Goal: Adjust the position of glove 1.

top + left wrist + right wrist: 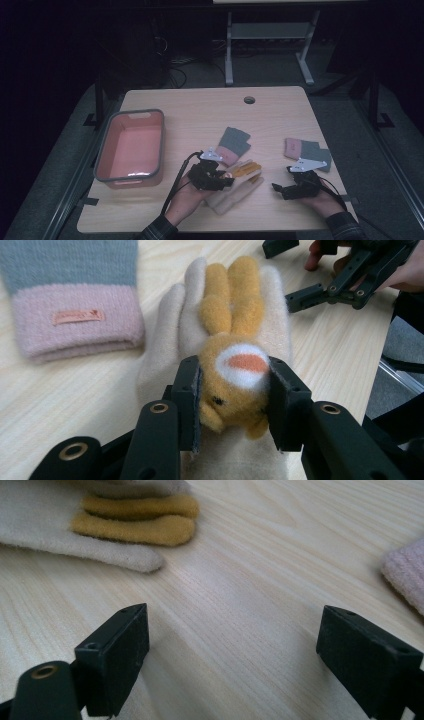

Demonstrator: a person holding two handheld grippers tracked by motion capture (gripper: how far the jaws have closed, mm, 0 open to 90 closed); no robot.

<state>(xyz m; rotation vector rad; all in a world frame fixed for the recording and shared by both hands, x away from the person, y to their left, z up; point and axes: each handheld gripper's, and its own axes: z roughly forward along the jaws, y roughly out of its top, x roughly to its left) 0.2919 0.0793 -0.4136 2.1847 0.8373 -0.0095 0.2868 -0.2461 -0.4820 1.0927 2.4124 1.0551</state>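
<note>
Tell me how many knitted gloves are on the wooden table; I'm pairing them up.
3: a cream glove with a yellow plush animal near centre, a grey-and-pink glove behind it, another grey-and-pink one at right.

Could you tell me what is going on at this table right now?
A person works with a gripper in each hand. The left gripper is shut on the orange plush animal face sewn on a cream glove lying on the wooden table. The right gripper rests open over bare tabletop. Two grey-and-pink gloves lie nearby, and a pink bin sits at the left.
</note>
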